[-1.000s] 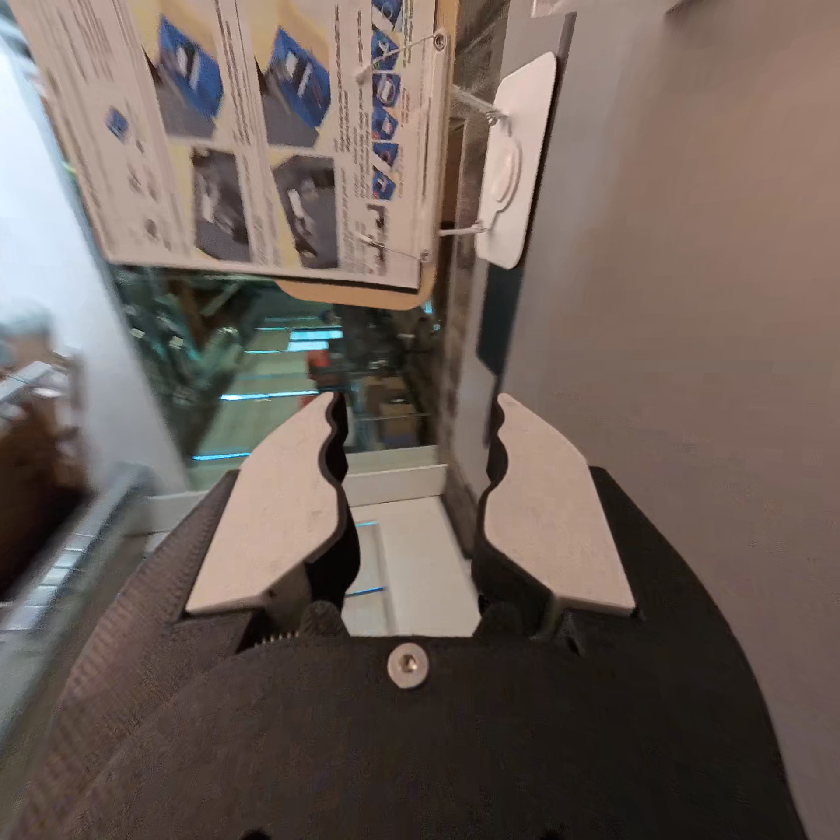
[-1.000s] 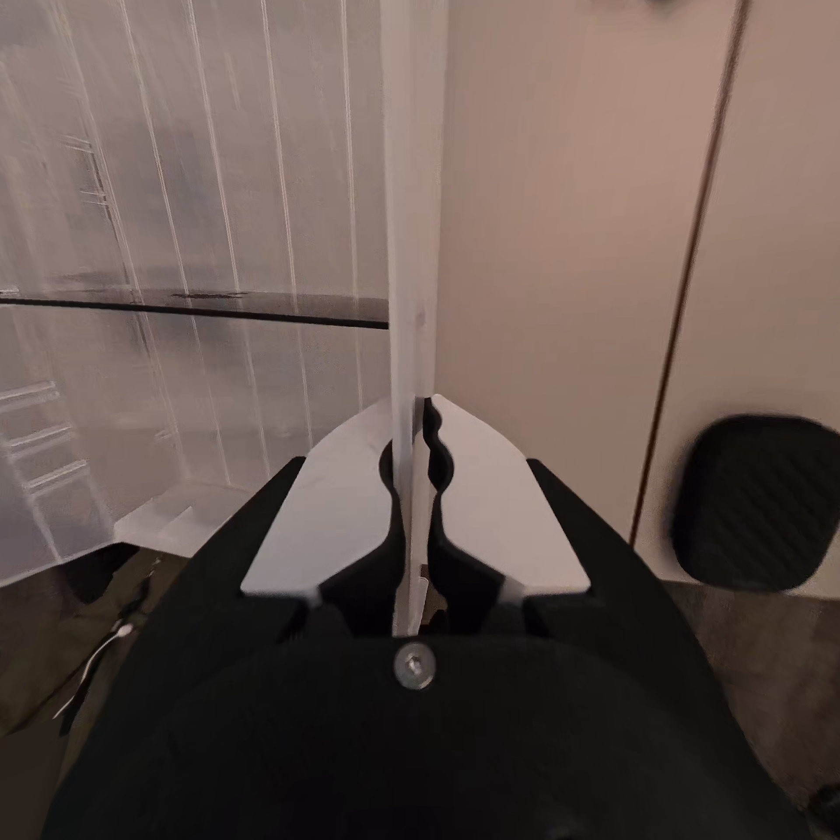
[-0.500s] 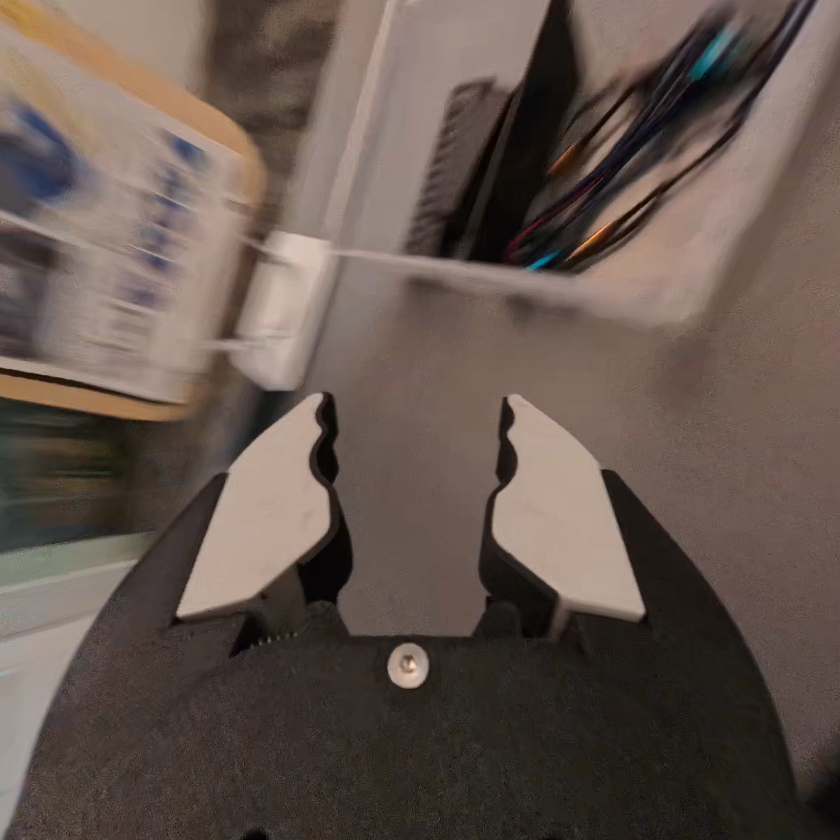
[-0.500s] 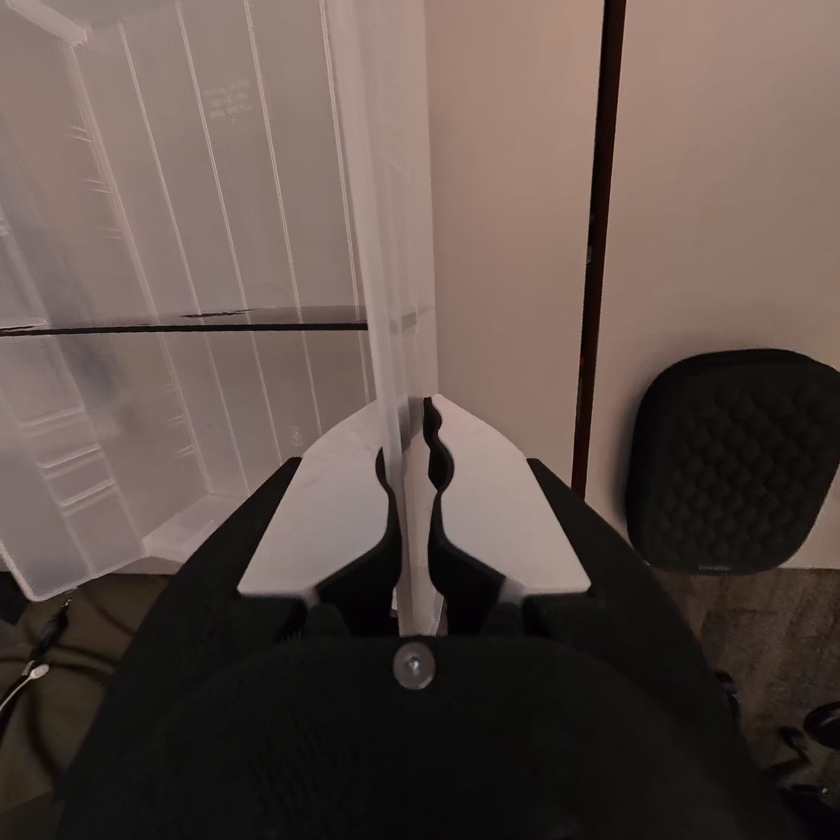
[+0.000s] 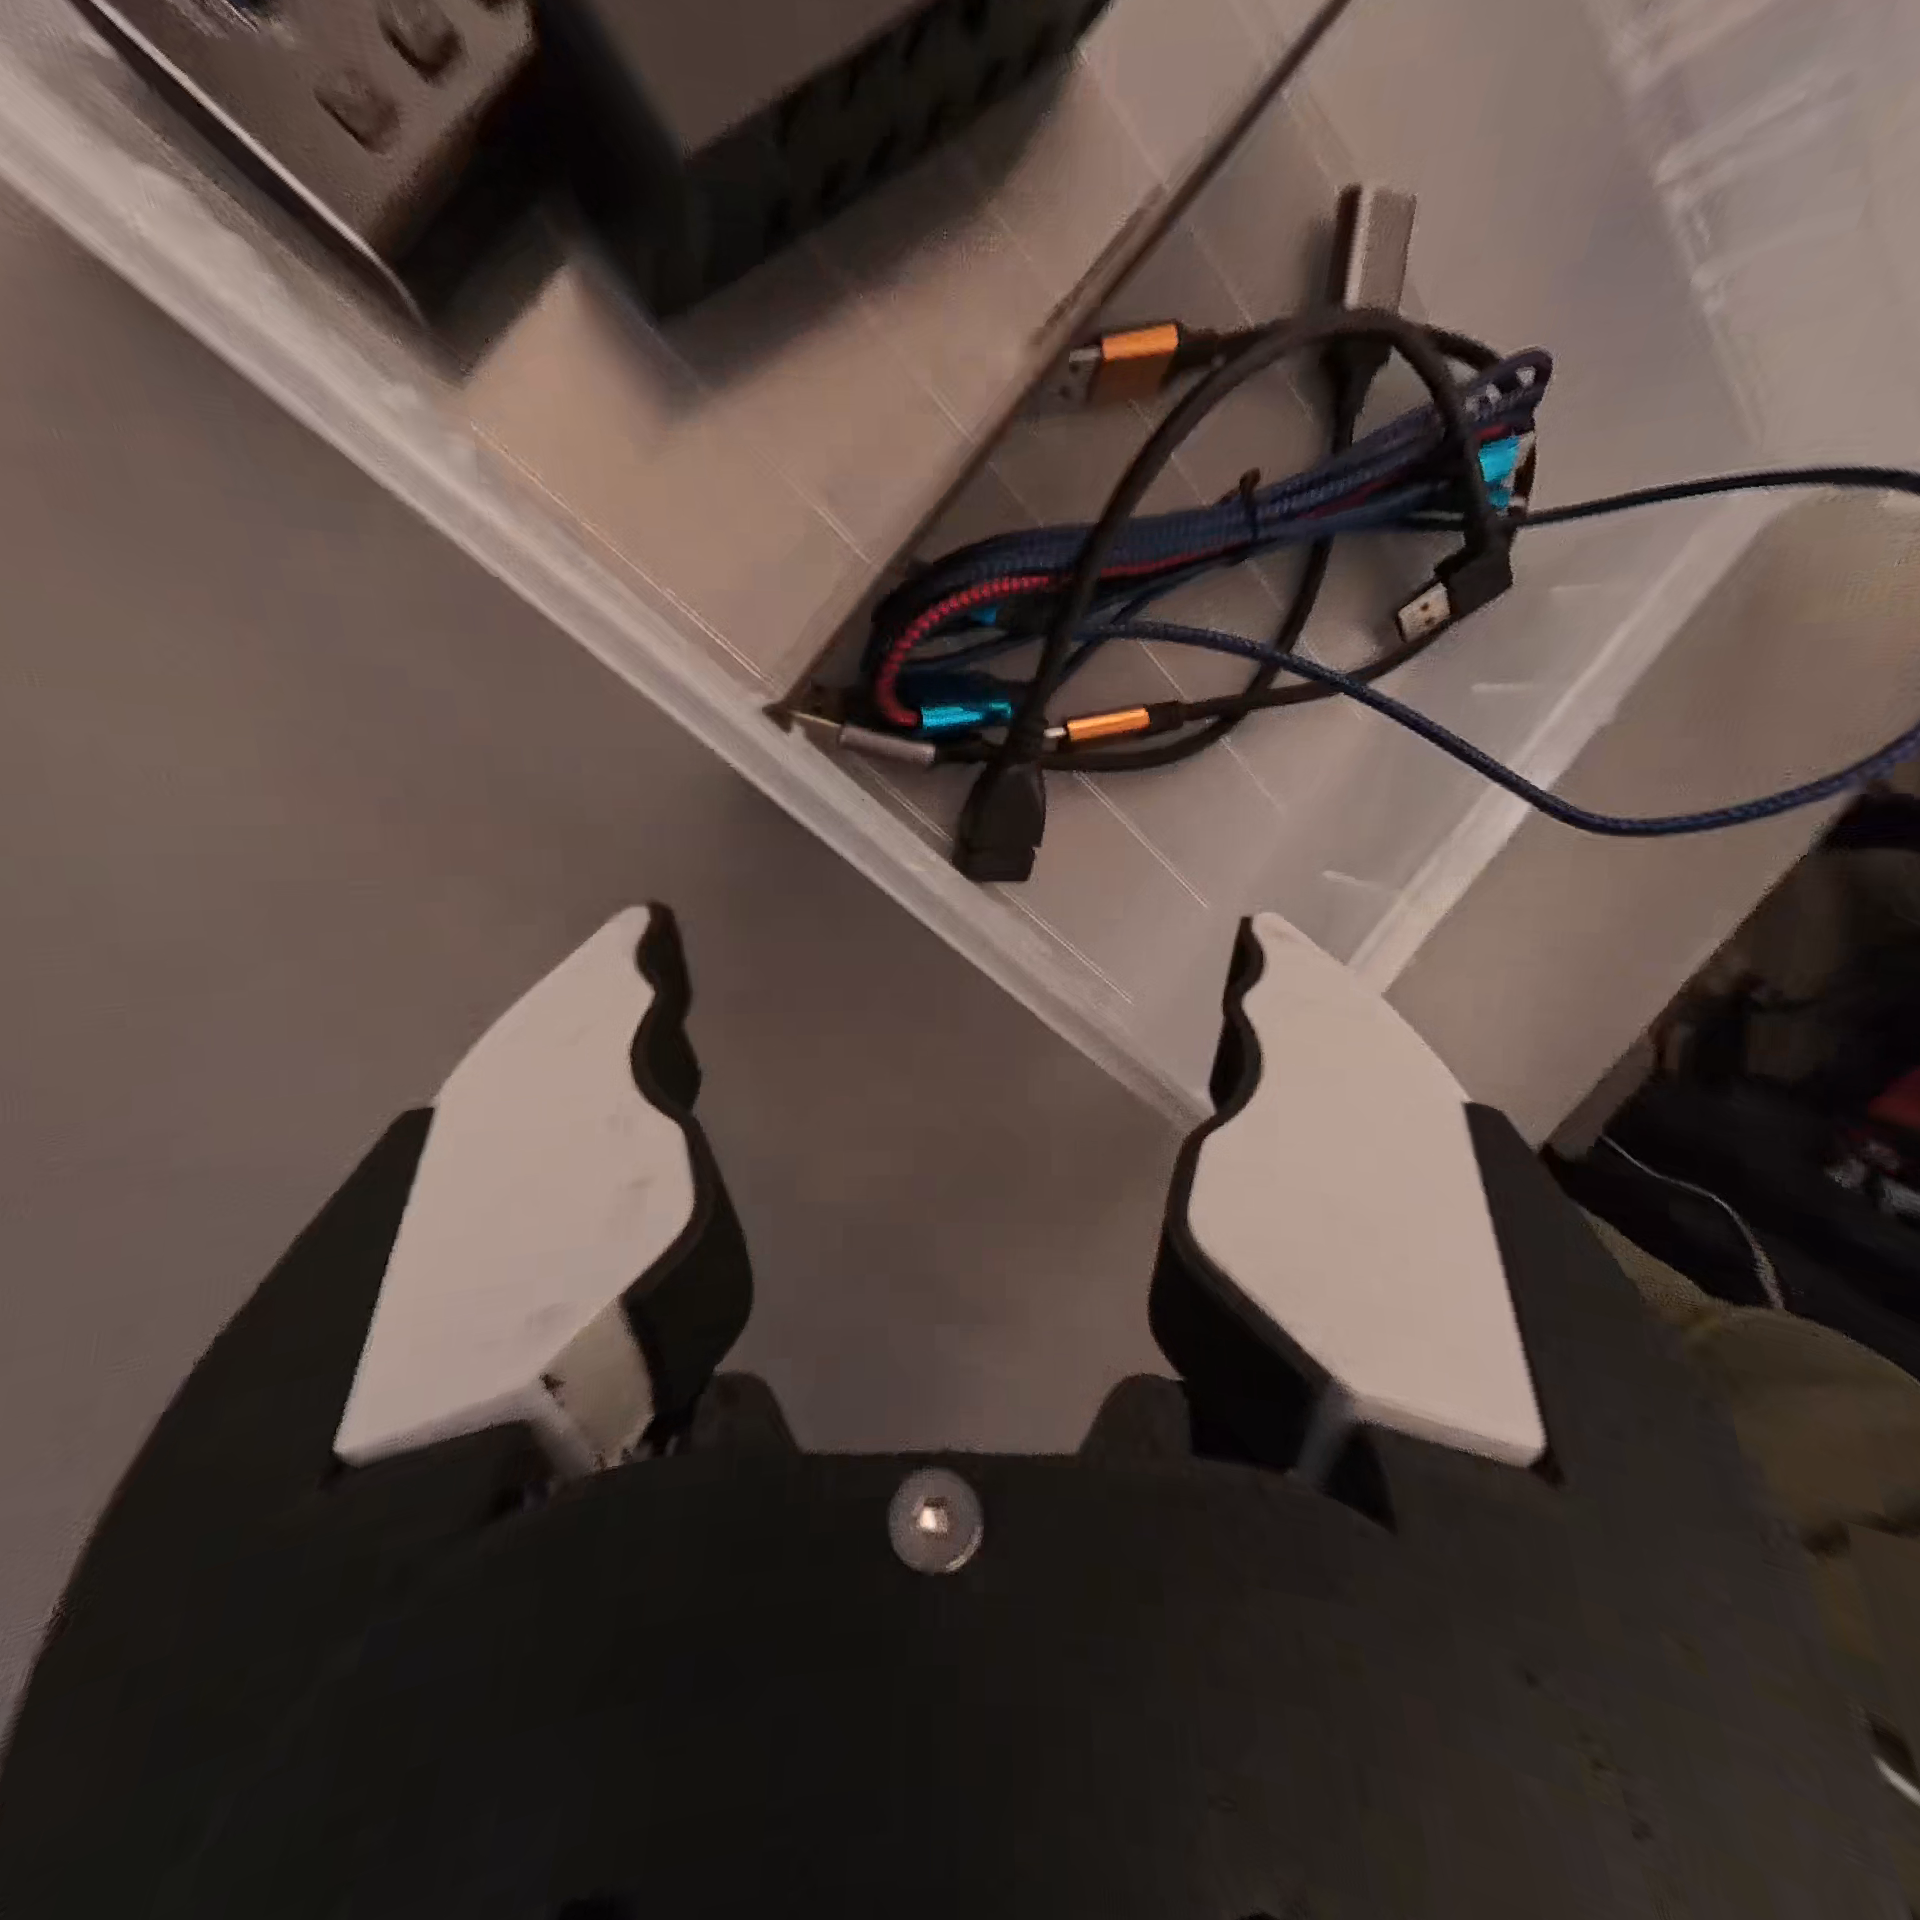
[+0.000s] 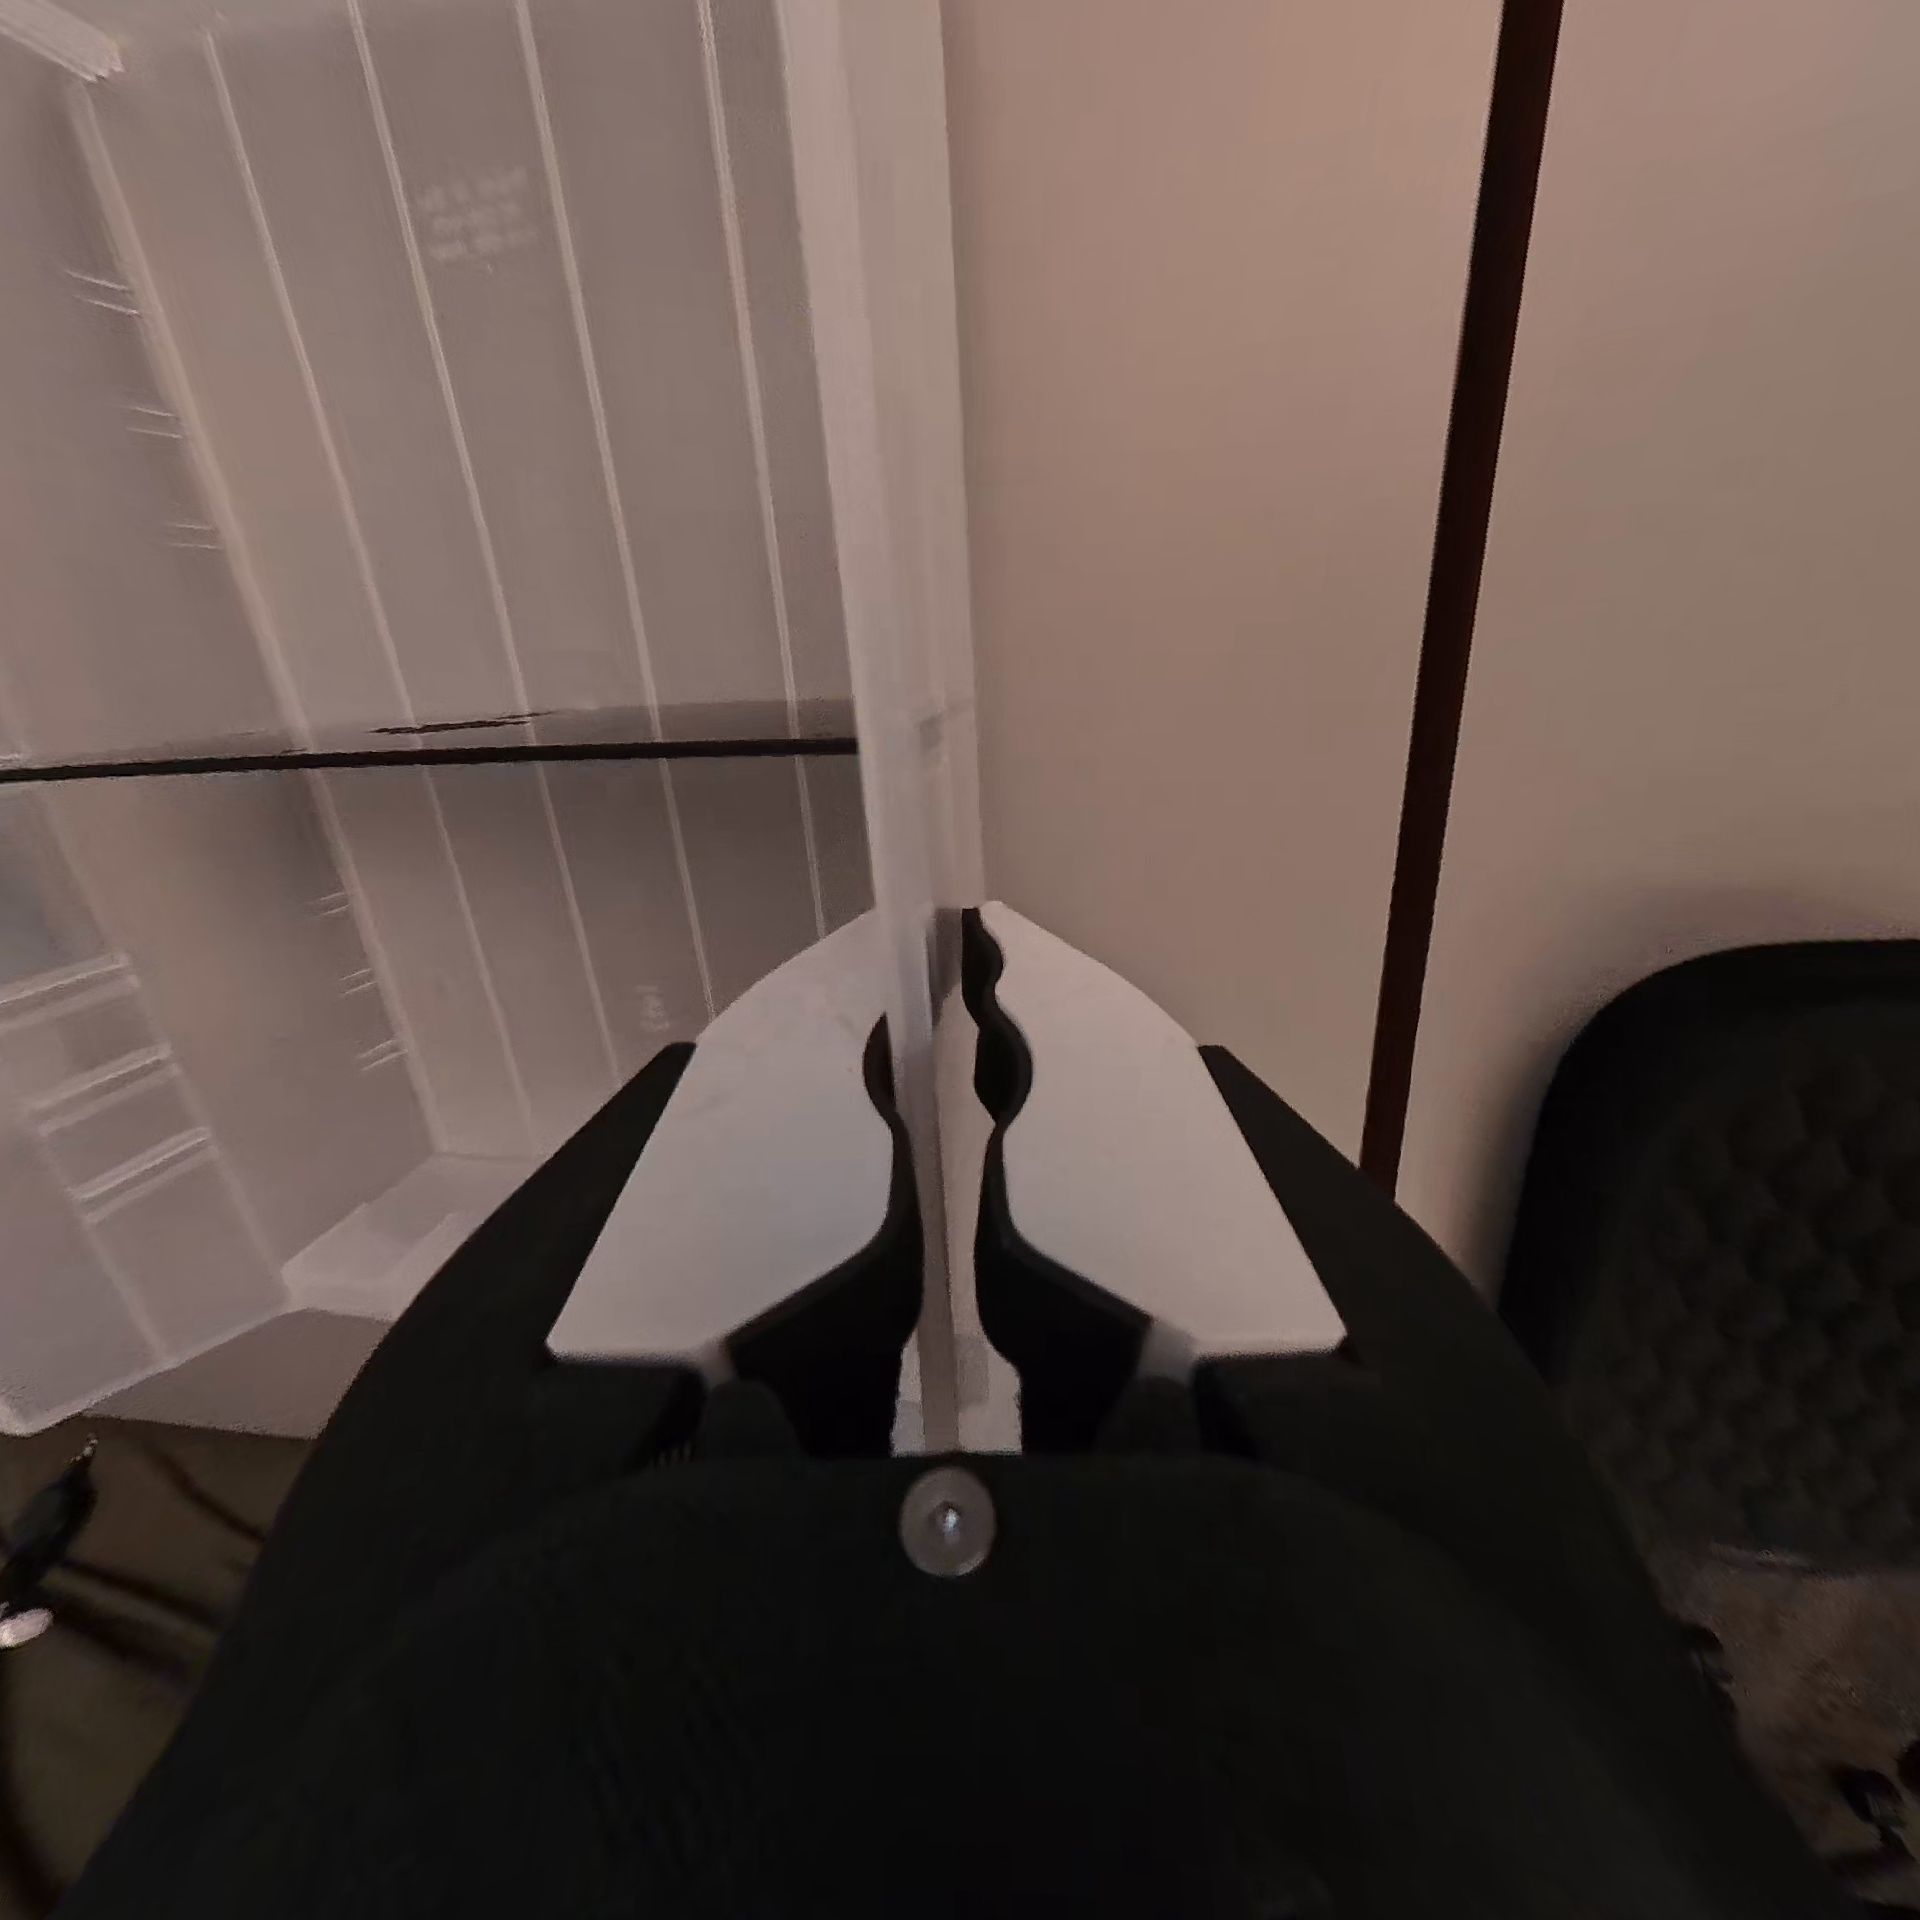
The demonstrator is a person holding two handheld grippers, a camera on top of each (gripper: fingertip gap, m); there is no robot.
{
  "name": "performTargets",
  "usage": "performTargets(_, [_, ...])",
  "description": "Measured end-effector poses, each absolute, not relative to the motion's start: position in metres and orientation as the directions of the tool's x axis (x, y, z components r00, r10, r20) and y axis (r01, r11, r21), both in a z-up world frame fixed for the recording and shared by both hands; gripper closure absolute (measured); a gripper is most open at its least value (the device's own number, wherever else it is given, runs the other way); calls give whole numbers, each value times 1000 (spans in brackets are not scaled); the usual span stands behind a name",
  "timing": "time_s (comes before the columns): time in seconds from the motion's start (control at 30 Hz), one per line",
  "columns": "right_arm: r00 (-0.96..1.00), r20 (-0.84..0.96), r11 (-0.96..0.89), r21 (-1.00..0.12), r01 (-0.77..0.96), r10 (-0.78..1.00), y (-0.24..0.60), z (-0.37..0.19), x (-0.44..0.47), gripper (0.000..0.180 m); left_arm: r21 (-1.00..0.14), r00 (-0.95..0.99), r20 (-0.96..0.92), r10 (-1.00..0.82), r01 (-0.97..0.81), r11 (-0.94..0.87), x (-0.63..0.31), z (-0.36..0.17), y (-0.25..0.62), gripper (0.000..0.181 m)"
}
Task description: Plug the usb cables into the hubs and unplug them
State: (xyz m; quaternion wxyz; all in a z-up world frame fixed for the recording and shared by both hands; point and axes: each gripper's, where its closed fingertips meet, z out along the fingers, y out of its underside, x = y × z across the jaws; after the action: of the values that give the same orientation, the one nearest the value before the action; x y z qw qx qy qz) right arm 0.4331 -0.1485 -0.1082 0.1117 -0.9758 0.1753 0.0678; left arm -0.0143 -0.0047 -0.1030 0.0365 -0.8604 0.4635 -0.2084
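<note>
Left gripper [image 5: 951, 935]: jaws wide apart, empty, angled toward cable bundle [image 5: 1195, 582] in clear bin [image 5: 644, 613], upper right; right gripper [image 6: 935, 920]: clamped on clear bin wall [image 6: 894, 520], centre frame

Both views are dim and warm-toned, with soft, faint shadows. Motion blur smears the left wrist view's top corner and the right wrist view's left side; wide-angle bending curves the edges.

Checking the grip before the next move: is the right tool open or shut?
Shut. The right tool clamps the edge of a clear plastic lid, which runs straight between its two fingers.
</note>
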Motion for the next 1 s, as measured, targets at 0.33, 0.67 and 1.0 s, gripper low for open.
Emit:
performTargets(0.33, [924,-210,-911,-201,-360,-319,-143,-120,436,169,12,526,243,-815,-842,-539,-56,-94,21,155])
performTargets(0.67, [959,-67,-807,-526,-269,-277,-131,-67,443,122,-168,687,230,-689,-669,-724,-170,-91,100,176])
performTargets(1.0, [964,-116,-866,-424,-265,-238,-155,-102,444,133,-260,857,171,-487,-437,-861,-425,-87,118,177])
